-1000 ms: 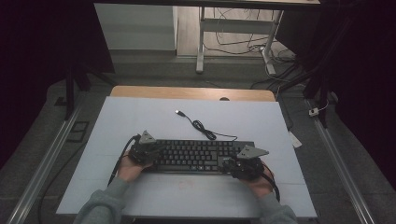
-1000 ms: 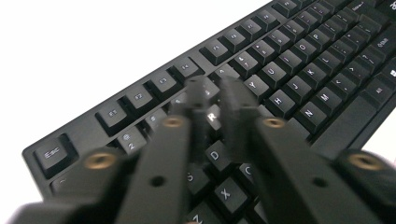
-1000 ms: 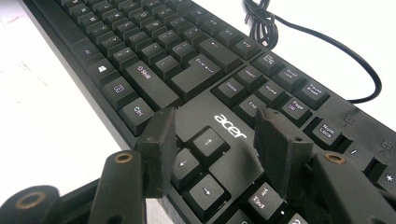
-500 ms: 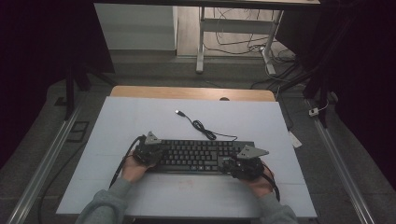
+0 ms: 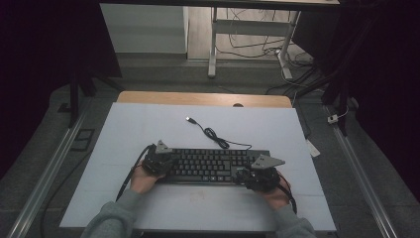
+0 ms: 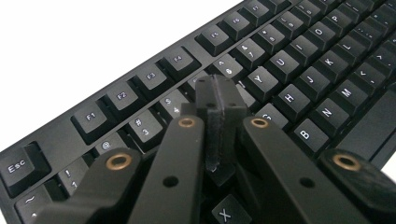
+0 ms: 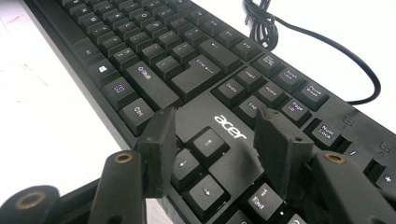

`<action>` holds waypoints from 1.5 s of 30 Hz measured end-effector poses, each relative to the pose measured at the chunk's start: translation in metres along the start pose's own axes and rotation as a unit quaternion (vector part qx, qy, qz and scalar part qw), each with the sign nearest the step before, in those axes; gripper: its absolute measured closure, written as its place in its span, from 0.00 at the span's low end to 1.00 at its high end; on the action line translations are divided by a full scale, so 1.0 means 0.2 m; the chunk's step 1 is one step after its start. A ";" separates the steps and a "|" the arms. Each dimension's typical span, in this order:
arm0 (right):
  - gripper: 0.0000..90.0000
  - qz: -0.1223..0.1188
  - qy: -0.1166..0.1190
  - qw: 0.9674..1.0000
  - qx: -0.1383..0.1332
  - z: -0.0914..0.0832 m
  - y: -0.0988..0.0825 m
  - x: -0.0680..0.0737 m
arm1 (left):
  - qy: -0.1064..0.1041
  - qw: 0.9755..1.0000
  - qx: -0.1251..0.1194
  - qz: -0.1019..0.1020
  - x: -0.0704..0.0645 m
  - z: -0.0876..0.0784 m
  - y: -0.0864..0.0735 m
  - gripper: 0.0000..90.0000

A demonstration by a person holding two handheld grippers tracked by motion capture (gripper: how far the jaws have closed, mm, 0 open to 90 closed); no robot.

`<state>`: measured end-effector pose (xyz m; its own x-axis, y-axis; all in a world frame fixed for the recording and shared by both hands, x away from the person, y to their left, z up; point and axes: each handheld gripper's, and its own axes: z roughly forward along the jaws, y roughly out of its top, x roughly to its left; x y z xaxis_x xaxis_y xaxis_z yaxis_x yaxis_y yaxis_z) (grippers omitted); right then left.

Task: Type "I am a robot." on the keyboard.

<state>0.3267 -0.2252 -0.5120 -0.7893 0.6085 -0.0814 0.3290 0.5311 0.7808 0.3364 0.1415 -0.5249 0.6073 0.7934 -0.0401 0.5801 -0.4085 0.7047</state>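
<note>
With our left gripper (image 6: 219, 112) clenched over the black plastic keyboard (image 5: 208, 164) and our right gripper (image 7: 215, 154) released, we risk pressing neighbouring keys.

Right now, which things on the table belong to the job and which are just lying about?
In the job:
- keyboard
- left gripper, jaws shut, over the number keys
- right gripper, jaws open, over the arrow keys

Lying about:
- keyboard cable, loose on the table
- USB plug at its end
</note>
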 end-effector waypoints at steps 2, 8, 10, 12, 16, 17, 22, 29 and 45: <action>0.54 0.000 -0.001 1.000 0.000 0.00 0.00 0.00 | -0.005 1.000 -0.007 -0.001 0.00 -0.01 0.00 0.99; 0.54 -0.001 -0.001 1.000 -0.001 0.00 0.00 0.00 | -0.008 0.999 -0.030 -0.005 0.01 -0.07 0.00 0.99; 0.54 -0.002 -0.001 1.000 -0.001 0.00 0.00 0.00 | -0.010 0.999 -0.036 -0.008 0.02 -0.10 0.00 0.97; 0.55 -0.003 0.000 1.000 -0.002 0.00 0.00 0.00 | -0.015 0.999 -0.042 -0.015 0.03 -0.12 -0.01 0.87; 0.55 -0.005 0.000 1.000 -0.001 0.00 0.00 0.01 | -0.016 0.998 -0.047 -0.023 0.04 -0.17 -0.03 0.65; 0.55 -0.005 0.000 1.000 -0.001 0.00 0.00 0.01 | -0.016 0.998 -0.047 -0.027 0.05 -0.18 -0.03 0.61; 0.55 -0.009 0.000 1.000 -0.002 0.00 0.00 0.01 | -0.020 0.998 -0.038 -0.036 0.06 -0.22 -0.05 0.47; 0.55 -0.008 0.004 1.000 -0.006 0.00 0.01 0.02 | -0.021 0.998 -0.036 -0.039 0.06 -0.24 -0.06 0.42; 0.54 0.000 0.021 1.000 -0.020 0.03 0.07 0.04 | -0.025 0.998 -0.030 -0.039 0.07 -0.23 -0.06 0.41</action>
<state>0.3278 -0.2088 -0.5057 -0.8106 0.5829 -0.0564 0.3081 0.5062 0.8055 0.3118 0.1779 -0.5013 0.5894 0.7973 -0.1301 0.5933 -0.3179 0.7396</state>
